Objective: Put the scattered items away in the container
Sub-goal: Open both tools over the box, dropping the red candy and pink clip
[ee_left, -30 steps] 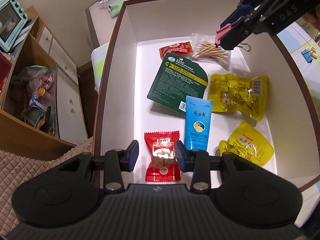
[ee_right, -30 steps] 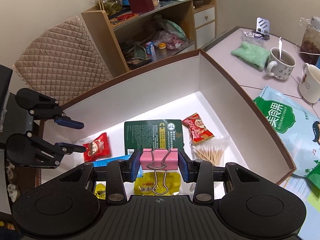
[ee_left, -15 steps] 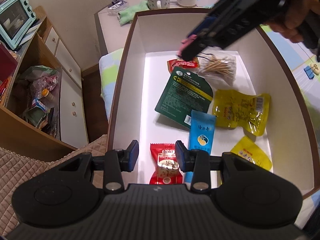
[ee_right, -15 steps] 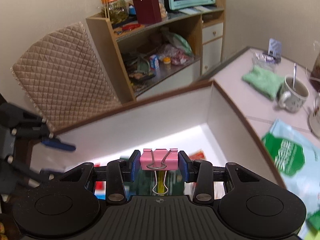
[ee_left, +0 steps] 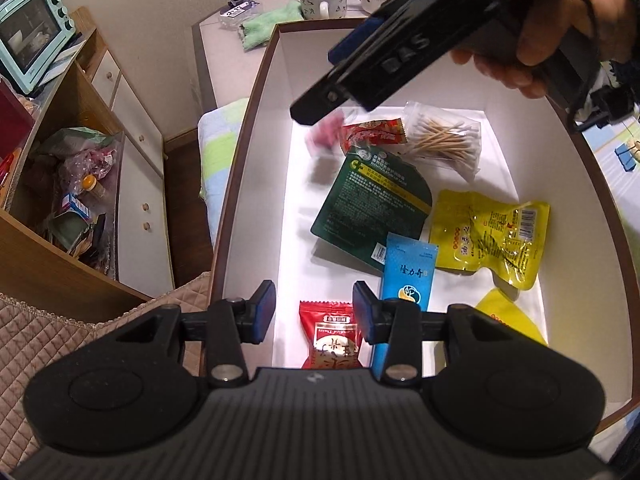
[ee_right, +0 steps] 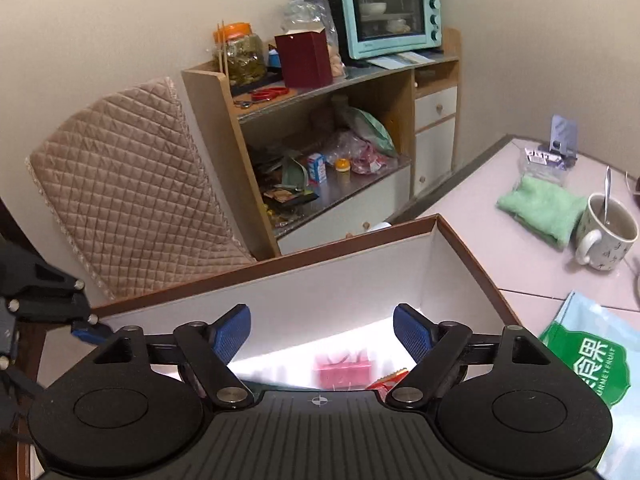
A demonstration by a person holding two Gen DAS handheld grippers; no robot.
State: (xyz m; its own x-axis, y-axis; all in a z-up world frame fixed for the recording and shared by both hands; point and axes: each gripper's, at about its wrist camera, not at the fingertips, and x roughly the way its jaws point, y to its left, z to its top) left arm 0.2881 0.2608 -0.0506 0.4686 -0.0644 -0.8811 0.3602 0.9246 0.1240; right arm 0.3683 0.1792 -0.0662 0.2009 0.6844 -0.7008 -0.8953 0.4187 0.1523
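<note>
The container is a white box with a brown rim (ee_left: 260, 184), also seen in the right wrist view (ee_right: 320, 280). Inside lie a green pouch (ee_left: 376, 200), a blue tube (ee_left: 408, 276), two yellow packets (ee_left: 488, 236), a bag of cotton swabs (ee_left: 444, 140), a red snack packet (ee_left: 372, 134) and a red candy packet (ee_left: 334, 340). A pink binder clip (ee_left: 324, 136) (ee_right: 344, 370) shows blurred near the box's far left corner, free of any finger. My right gripper (ee_right: 322, 332) (ee_left: 318, 82) hangs open just above it, held by a hand. My left gripper (ee_left: 314, 312) is open over the red candy packet.
A wooden shelf unit (ee_right: 320, 140) with a teal oven (ee_right: 392, 12) and a quilted chair back (ee_right: 128, 184) stand beyond the box. On the table sit mugs (ee_right: 608, 236), a green cloth (ee_right: 540, 208), a green snack bag (ee_right: 588, 360) and blue binder clips (ee_left: 626, 156).
My right gripper carried the pink clip toward the box's far left corner, then opened; the clip has dropped out of its fingers. My left gripper has risen slightly, still open.
</note>
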